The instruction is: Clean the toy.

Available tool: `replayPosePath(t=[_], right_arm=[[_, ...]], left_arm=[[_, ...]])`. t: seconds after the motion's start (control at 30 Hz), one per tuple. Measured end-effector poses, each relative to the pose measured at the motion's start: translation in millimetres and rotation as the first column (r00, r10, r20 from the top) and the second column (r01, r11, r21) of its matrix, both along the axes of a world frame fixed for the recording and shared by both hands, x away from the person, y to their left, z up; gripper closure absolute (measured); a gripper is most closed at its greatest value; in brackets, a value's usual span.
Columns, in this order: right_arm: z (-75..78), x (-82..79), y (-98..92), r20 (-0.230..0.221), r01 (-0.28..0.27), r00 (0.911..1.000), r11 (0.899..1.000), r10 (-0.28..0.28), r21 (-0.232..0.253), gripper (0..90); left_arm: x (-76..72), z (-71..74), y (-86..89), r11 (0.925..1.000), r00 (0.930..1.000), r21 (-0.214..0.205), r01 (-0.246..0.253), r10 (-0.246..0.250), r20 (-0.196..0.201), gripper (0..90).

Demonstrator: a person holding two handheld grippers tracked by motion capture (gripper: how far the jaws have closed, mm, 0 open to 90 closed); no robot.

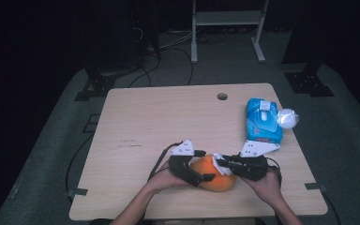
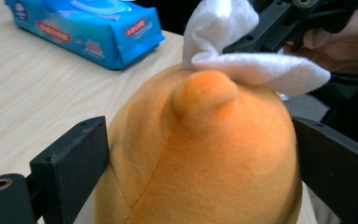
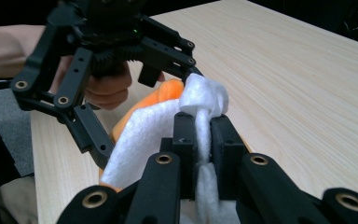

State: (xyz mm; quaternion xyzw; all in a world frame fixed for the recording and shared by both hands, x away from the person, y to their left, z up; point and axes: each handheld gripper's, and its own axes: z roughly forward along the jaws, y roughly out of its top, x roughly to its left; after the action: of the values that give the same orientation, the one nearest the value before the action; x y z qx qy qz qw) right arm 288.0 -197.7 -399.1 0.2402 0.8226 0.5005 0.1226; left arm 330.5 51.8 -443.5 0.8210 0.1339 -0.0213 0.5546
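While my left tongs brace the orange toy at the desk's near edge, jaws wide against its sides, it stays steady. My right tongs are clamped on a white wipe, pressing it onto the toy's top for cleaning.

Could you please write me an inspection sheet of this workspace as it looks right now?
Surface: wooden table, round hole near far edge.
Job's things: orange plush toy at near edge; white wipe draped on it.
Clutter: blue wet-wipe pack; crumpled white wipe ball beside it.
Grippers: left gripper straddles the toy, jaws against its sides; right gripper shut on the wipe.
Cables: black cable trails from left gripper.
Surroundings: grey floor, metal stand.
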Motion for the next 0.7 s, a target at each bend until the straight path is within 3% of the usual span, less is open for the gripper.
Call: replayPosePath(t=[0.1,0.2,0.3,0.33,0.4,0.5,0.6,0.7], right_arm=[[0.0,0.1,-1.0,-0.001,0.004,1.0000,1.000,-0.004,0.000,81.3],[0.5,0.1,-0.9,0.001,0.014,0.9999,1.000,-0.014,0.000,81.3],[7.8,-1.0,-2.9,0.017,0.028,0.9994,0.999,-0.029,0.026,81.3],[10.5,-1.8,-3.7,0.024,0.033,0.9991,0.999,-0.034,0.038,81.4],[16.9,-4.7,-4.1,0.026,0.016,0.9995,0.996,-0.018,0.084,81.3],[20.6,-8.6,1.7,0.045,0.005,0.9989,0.995,-0.009,0.096,81.3],[12.7,-3.0,0.1,0.014,0.020,0.9997,0.996,-0.022,0.083,81.3],[-0.9,3.4,-1.3,-0.021,0.029,0.9994,0.998,-0.028,0.059,81.4]], left_arm=[[1.5,-2.0,1.5,0.9998,0.9996,-0.011,0.017,-0.017,-0.023,7.1],[-2.8,6.8,1.1,0.9993,1.0000,0.036,-0.007,0.007,0.005,24.8],[-11.1,25.6,-1.9,0.9948,0.9959,0.079,-0.065,0.059,0.068,33.0],[-14.9,34.1,-3.6,0.9890,0.9888,0.104,-0.105,0.093,0.117,33.8],[-20.1,43.5,-6.8,0.9789,0.9786,0.144,-0.145,0.120,0.167,33.9],[-22.5,45.7,-9.7,0.9751,0.9824,0.159,-0.154,0.134,0.130,33.0],[-20.5,38.5,-13.3,0.9737,0.9875,0.170,-0.152,0.142,0.068,24.5],[-16.9,35.2,-12.8,0.9818,0.9927,0.147,-0.120,0.121,0.007,14.3]])
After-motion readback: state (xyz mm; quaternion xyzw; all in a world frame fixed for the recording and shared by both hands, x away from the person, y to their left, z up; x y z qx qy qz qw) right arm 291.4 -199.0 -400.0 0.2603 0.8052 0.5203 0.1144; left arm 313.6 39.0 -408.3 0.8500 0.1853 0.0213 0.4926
